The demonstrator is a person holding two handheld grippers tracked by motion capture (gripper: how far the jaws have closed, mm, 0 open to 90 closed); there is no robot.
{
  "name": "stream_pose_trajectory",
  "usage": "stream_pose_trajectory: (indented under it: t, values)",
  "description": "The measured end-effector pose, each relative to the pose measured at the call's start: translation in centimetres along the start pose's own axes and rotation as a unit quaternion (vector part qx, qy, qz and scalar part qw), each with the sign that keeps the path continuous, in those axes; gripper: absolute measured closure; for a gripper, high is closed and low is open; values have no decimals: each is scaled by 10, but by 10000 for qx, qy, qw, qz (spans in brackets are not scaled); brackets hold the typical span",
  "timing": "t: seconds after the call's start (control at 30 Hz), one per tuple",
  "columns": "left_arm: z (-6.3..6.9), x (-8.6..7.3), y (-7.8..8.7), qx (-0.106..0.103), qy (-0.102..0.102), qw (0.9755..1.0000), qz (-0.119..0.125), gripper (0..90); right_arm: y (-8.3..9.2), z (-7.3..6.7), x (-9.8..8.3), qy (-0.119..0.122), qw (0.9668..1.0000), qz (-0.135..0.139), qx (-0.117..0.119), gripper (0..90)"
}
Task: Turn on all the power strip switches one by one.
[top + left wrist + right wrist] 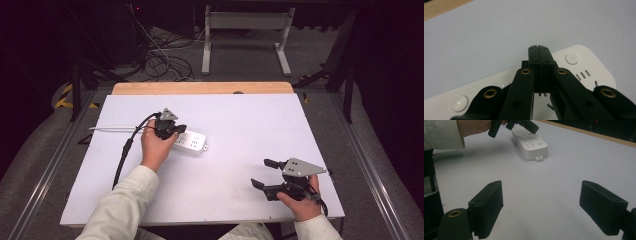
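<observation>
A white power strip [194, 142] with round buttons lies left of the middle of the white table top [240, 120]. My left gripper [175, 131] is over the strip's left half, its jaws shut together with nothing between them. In the left gripper view the closed tips [540, 48] point down at the power strip [584, 62], between two of its round buttons; whether they touch it I cannot tell. My right gripper [261, 173] rests near the front right corner, open and empty. In the right gripper view, its jaws [542, 195] face the power strip [531, 145] and the left gripper [524, 125].
A white cord [107, 129] runs from the strip toward the table's left edge. A wooden strip [200, 88] borders the far edge. Beyond it are floor cables [160, 60] and a metal frame [245, 35].
</observation>
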State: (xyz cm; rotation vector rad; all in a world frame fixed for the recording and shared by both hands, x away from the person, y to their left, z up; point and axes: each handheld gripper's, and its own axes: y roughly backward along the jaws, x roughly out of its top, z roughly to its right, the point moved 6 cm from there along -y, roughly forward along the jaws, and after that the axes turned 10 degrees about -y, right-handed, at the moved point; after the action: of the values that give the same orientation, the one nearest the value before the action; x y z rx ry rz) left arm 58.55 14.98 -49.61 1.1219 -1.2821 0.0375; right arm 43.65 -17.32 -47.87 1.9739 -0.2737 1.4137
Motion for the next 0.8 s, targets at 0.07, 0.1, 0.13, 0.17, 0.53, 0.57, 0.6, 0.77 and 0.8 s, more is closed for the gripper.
stream_pose_trajectory:
  t: [0.07, 0.1, 0.13, 0.17, 0.53, 0.57, 0.6, 0.77, 0.8]
  values:
    - [3, -1, -2, -61, 40, 10000, -7, 899, 0, 0, 0, 0, 10000, 0, -3, 197]
    - [3, 0, -2, -70, 11, 10000, 0, 899, 0, 0, 0, 0, 10000, -2, -1, 197]
    - [3, 0, -3, -64, 13, 10000, 7, 899, 0, 0, 0, 10, 10000, -1, 1, 197]
    - [4, 0, -3, -77, -6, 10000, -13, 899, 0, 0, 0, 8, 10000, -2, 1, 197]
    - [6, -3, -7, -21, 16, 9999, -130, 899, -1, 0, -1, 16, 10000, -14, 4, 197]
    - [6, -3, -7, -19, 10, 9999, -128, 899, -1, 0, -1, 16, 10000, -16, 6, 197]
    - [6, -3, -7, -12, -4, 9999, -131, 899, -1, 0, -1, 20, 10000, -13, 5, 197]
    - [6, -4, -8, -30, 13, 9999, -122, 900, -1, -1, -1, 2, 10000, -24, 11, 197]
    - [6, -4, -8, -12, 2, 9999, -133, 900, -1, -1, -1, 12, 10000, -22, 13, 197]
